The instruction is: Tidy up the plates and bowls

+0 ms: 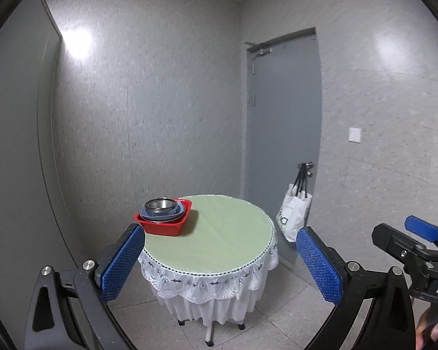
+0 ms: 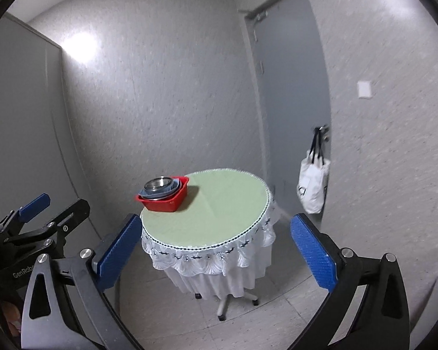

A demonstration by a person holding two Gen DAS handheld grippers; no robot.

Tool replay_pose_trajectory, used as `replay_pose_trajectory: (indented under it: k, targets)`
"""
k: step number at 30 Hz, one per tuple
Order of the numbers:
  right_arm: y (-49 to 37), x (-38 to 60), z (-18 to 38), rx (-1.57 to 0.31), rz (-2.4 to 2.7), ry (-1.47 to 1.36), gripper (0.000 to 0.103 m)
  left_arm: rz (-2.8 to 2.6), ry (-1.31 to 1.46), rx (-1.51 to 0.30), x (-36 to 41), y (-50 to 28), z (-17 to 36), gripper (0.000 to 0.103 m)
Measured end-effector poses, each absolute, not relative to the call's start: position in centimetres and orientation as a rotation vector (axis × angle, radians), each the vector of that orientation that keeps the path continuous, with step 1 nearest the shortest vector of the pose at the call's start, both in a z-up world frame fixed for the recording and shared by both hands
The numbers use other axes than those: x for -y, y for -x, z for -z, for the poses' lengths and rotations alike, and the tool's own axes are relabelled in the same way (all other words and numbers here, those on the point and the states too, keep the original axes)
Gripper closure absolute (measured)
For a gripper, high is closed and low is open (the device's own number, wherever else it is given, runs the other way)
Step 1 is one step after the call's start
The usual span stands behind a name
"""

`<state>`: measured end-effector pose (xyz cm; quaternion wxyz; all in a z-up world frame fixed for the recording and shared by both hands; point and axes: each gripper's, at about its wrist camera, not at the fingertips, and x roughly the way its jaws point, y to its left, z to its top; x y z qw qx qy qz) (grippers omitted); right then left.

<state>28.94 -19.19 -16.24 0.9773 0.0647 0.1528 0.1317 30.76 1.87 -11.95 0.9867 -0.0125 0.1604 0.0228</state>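
A red plastic basket (image 1: 164,227) (image 2: 163,202) stands at the far left of a round table (image 1: 216,239) (image 2: 213,215) with a pale green top. In it a steel bowl (image 1: 160,204) (image 2: 157,183) is nested on blue plates or bowls (image 1: 163,215) (image 2: 162,192). My left gripper (image 1: 219,262) is open and empty, held well back from the table. My right gripper (image 2: 216,256) is also open and empty, equally far back. Each gripper shows at the edge of the other's view, the right one (image 1: 417,242) and the left one (image 2: 38,218).
The table has a white lace skirt (image 1: 207,285) and a wheeled base (image 2: 224,303) on a tiled floor. A grey door (image 1: 283,134) stands behind it on the right, with a white tote bag (image 1: 293,213) (image 2: 312,186) on its handle. Grey walls enclose the room.
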Motion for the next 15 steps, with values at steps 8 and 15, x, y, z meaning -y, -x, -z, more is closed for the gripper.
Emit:
replay_pose_trajectory:
  k: [8,15]
  targets:
    - [-17.6,17.4,16.0,-0.272,-0.233,-0.145,0.000,-0.028,-0.011,-0.296,-4.2,-15.5,11.7,0.000]
    - [-8.6,15.9,16.4,-0.258,-0.184,-0.157,0.000,-0.001,-0.043,-0.273,-5.4,-3.0,10.4,0.000]
